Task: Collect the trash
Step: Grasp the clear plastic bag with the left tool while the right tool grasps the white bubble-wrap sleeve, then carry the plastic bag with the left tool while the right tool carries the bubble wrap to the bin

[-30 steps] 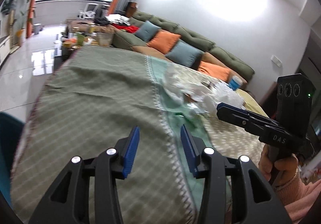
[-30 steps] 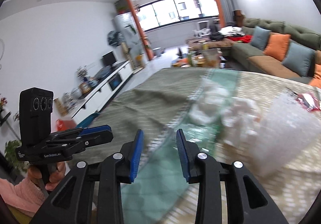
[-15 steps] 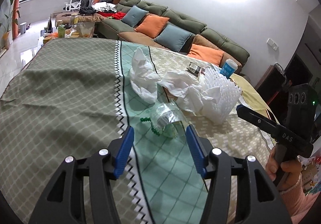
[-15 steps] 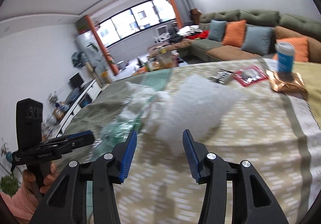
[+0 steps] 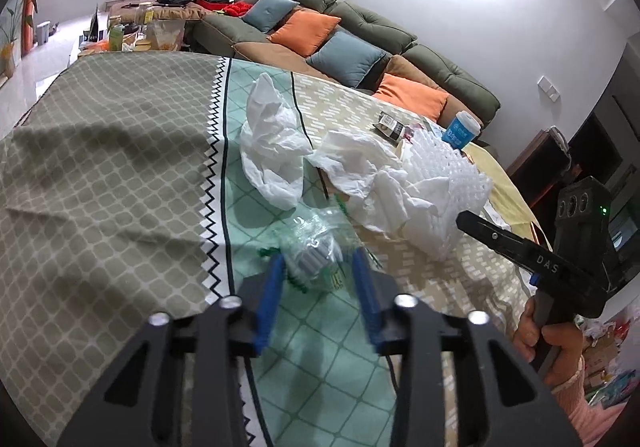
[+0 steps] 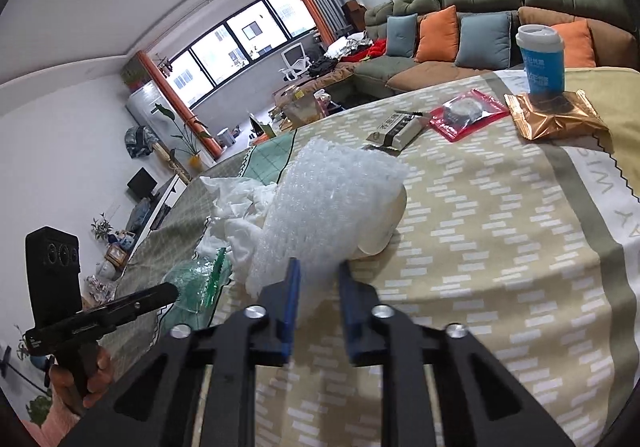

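A patterned cloth covers the table [image 5: 120,175]. My left gripper [image 5: 318,261] is open, its blue fingers on either side of a crumpled clear plastic bottle [image 5: 316,243] with green trim. The bottle also shows in the right wrist view [image 6: 196,283]. Behind it lie crumpled white tissues [image 5: 360,171] and a white plastic bag [image 5: 272,143]. My right gripper [image 6: 318,271] is open, its fingertips at the near edge of a bubble wrap roll [image 6: 332,199], seen too in the left wrist view [image 5: 444,183].
Further back on the table are a blue paper cup [image 6: 540,59], a gold snack packet [image 6: 556,117], a red packet [image 6: 466,113] and a black-and-white wrapper [image 6: 400,129]. A green sofa [image 5: 360,31] with cushions stands behind the table.
My left gripper has moved forward and down until its fingers flank the plastic bottle. My right gripper has moved in on the bubble wrap roll and its jaws have narrowed a little.
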